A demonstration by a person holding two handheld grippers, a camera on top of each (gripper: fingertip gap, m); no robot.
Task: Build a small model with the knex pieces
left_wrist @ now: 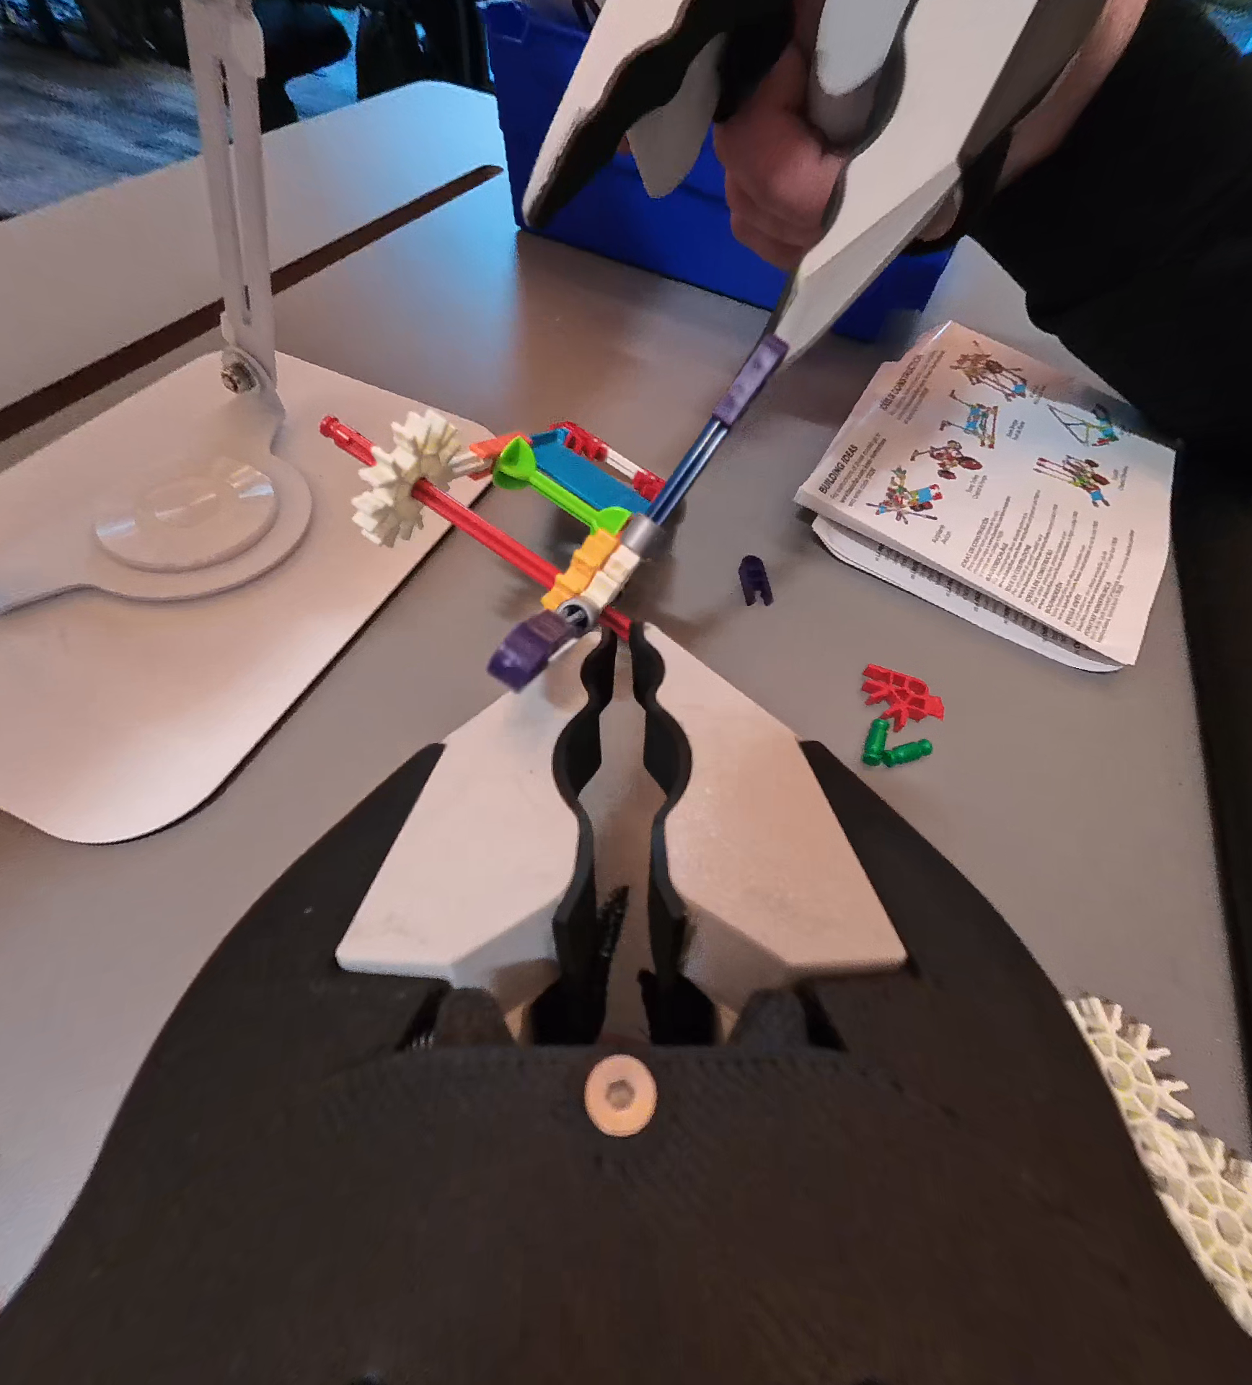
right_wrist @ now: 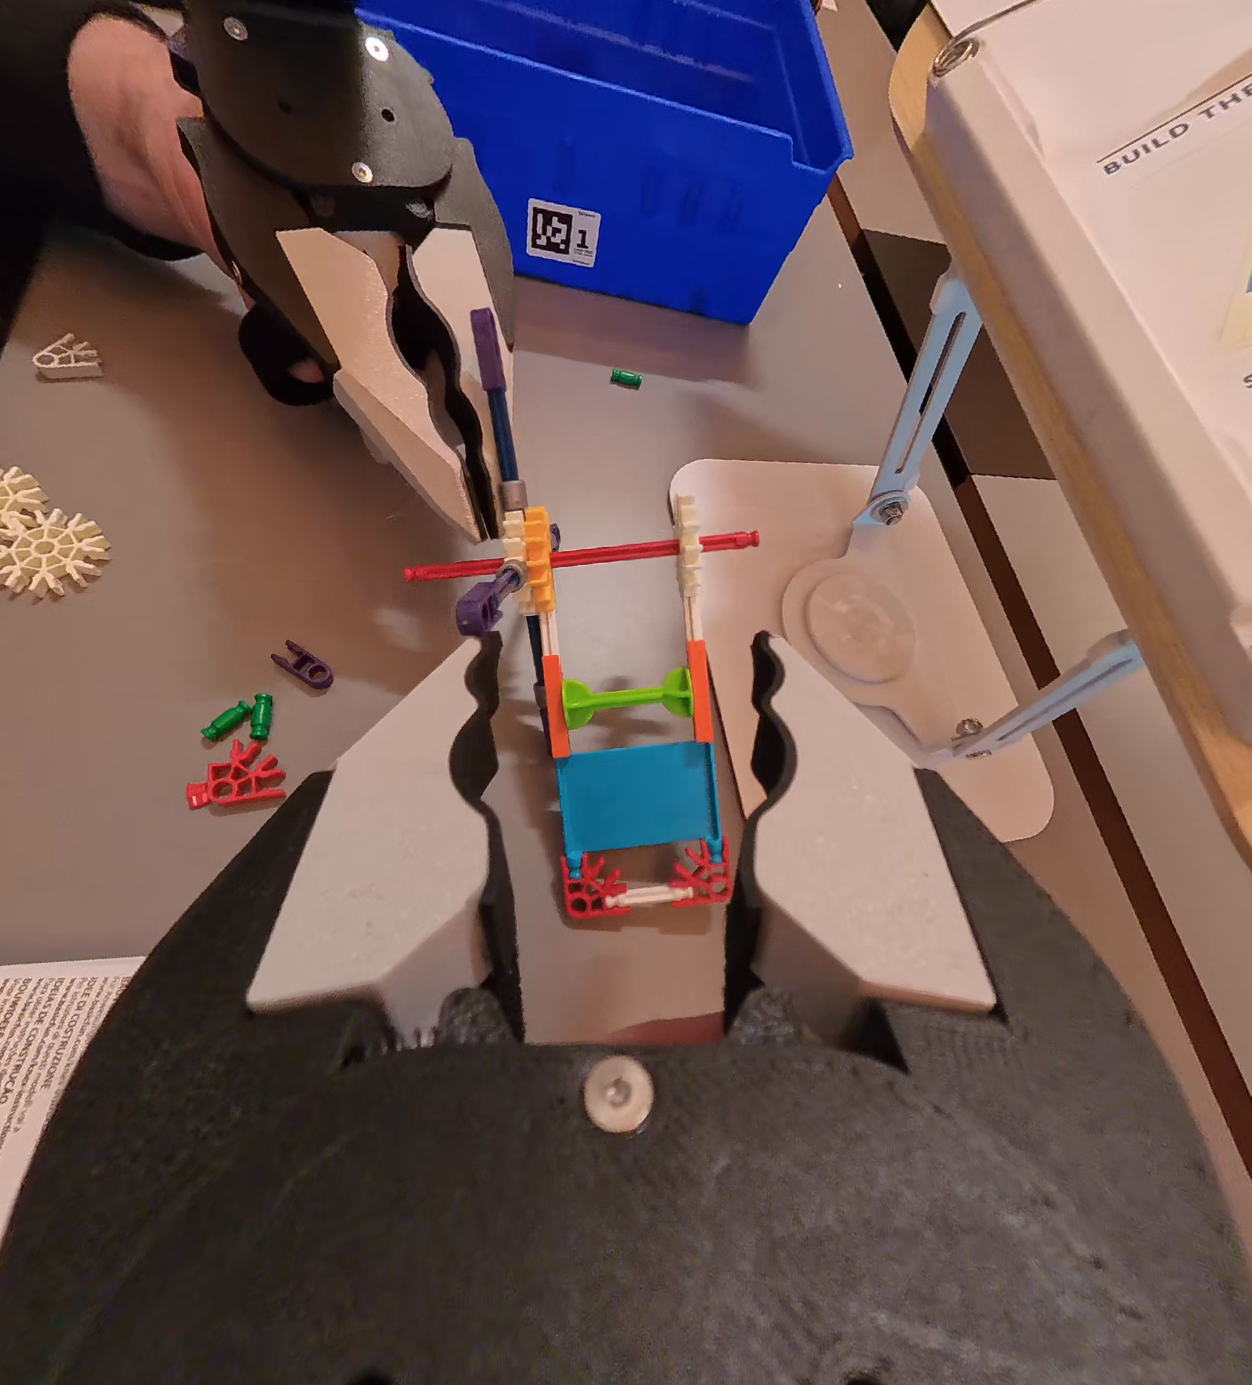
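Left wrist view: white stand base (left_wrist: pixel 121 599) at left. Toy model (left_wrist: pixel 593 480) at centre on grey table (left_wrist: pixel 833 862), its white gear end over base edge. Booklet (left_wrist: pixel 998 495) at right.

Left gripper (left_wrist: pixel 624 637) nearly closed, tips at end of red rod (left_wrist: pixel 488 528); cannot tell whether pinching.

Right gripper (right_wrist: pixel 627 641) wide open, empty, straddling model frame.

Model probably light, stiff plastic; snap joints likely pop apart. Frame rails look a safer hold than upright blue rod (left_wrist: pixel 690 468).

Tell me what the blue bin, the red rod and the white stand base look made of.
The blue bin: likely moulded plastic, semi-gloss, even colour, faintly ribbed walls. The red rod: plastic, smooth, slightly shiny, moulded tips. The stand base: probably painted sheet metal, matte white; thin flat plate with a bolted arm, though plastic is possible.
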